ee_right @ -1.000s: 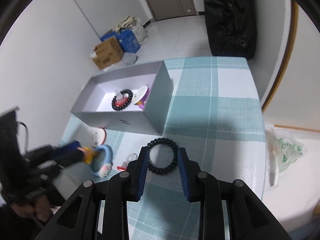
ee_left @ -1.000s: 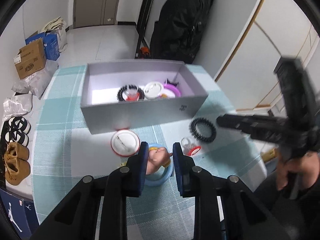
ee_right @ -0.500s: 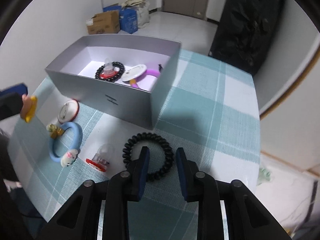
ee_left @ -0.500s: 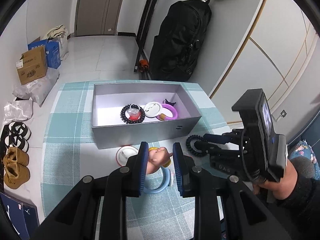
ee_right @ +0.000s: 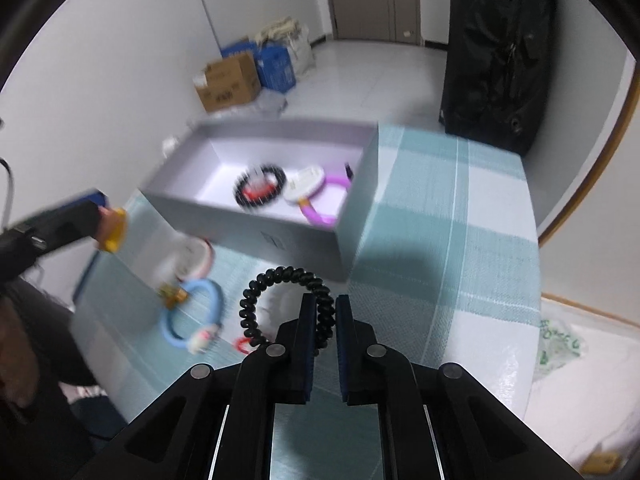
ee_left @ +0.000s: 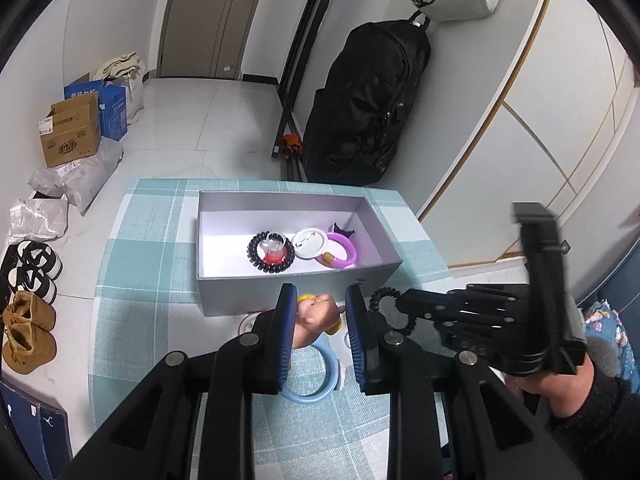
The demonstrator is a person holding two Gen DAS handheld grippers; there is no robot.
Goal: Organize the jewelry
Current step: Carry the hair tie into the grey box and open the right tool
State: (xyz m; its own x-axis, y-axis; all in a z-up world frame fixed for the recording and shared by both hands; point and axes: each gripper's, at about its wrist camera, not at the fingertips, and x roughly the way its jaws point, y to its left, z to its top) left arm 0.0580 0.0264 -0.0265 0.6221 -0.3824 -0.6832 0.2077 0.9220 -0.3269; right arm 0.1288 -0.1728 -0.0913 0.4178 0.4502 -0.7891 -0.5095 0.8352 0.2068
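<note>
1. While lifted above the checked teal tablecloth (ee_left: pixel 132 320), left gripper (ee_left: pixel 321 322) clamped on a small pink-and-yellow rubbery figure (ee_left: pixel 318 314); blue pads pressed against both its sides, jaws part closed around it.
2. Below that, lying flat on the cloth: light blue smooth plastic bangle (ee_left: pixel 310 376) with a gold clasp, plus a round white badge with red rim (ee_right: pixel 192 260), near the box front wall.
3. Centre: grey cardboard box (ee_left: pixel 224 288), open top, rectangular. Inside, side by side: black coil hair tie (ee_left: pixel 271 252) ringed around a clear-and-red piece, white round badge (ee_left: pixel 310 243), purple bangle (ee_left: pixel 342 250).
4. Right: right gripper (ee_right: pixel 323 328) nearly closed, pinching a black spiral coil hair tie (ee_right: pixel 286 304) by its right arc; loop held upright above the cloth, just short of the box's near corner, outside it.
</note>
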